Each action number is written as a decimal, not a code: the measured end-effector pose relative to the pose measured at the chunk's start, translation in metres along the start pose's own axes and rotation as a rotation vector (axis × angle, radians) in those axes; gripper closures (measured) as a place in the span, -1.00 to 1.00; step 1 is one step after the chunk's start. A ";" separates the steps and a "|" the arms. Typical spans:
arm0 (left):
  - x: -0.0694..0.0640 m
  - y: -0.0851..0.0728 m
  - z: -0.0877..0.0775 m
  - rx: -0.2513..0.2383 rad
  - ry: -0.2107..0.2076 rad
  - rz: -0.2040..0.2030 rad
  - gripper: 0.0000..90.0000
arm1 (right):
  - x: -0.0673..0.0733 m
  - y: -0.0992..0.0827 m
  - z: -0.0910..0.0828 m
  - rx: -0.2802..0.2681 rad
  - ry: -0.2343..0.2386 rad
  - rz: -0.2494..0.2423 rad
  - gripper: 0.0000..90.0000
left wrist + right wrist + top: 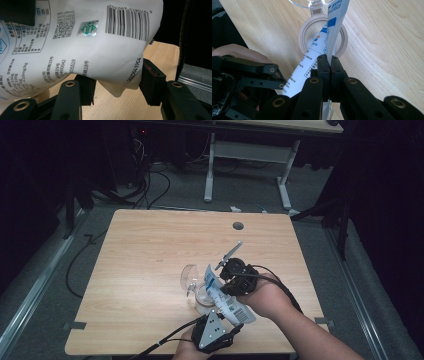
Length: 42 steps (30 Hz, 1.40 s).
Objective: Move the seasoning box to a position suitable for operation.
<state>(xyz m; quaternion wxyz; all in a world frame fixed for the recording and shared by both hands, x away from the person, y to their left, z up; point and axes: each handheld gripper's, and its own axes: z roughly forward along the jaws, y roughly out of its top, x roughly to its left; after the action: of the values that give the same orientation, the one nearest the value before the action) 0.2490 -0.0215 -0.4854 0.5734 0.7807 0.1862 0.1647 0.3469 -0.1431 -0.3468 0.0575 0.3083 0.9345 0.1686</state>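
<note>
White pouch (pixel 329 27) — over open jar (pixel 305 32)

Table (pixel 150 250) evenly lit from above, surroundings dark; all pictures slightly soft.

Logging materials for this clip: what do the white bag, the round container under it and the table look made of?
White bag: thin glossy plastic film, likely; it creases and bulges, printed with a barcode. Round container: pale plastic, seemingly, with a clear hinged lid you can see through. Table: light wood-grain top, probably laminate, matte.
</note>
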 end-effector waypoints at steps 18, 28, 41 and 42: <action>0.000 0.001 -0.001 -0.004 0.001 0.006 0.16 | 0.001 0.002 0.000 0.000 0.002 -0.005 0.99; 0.000 0.002 -0.001 -0.004 0.000 0.005 0.16 | 0.001 0.003 0.000 0.007 0.001 -0.003 0.99; 0.001 0.003 -0.001 -0.009 0.000 0.003 0.15 | 0.000 0.005 0.001 0.005 0.002 -0.009 0.99; 0.001 0.003 -0.001 -0.010 0.000 0.003 0.15 | 0.000 0.005 0.001 0.005 0.002 -0.009 0.99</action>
<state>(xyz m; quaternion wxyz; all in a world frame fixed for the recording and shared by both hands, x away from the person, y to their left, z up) 0.2495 -0.0211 -0.4824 0.5771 0.7780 0.1843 0.1662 0.3493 -0.1391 -0.3458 0.0564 0.3038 0.9364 0.1665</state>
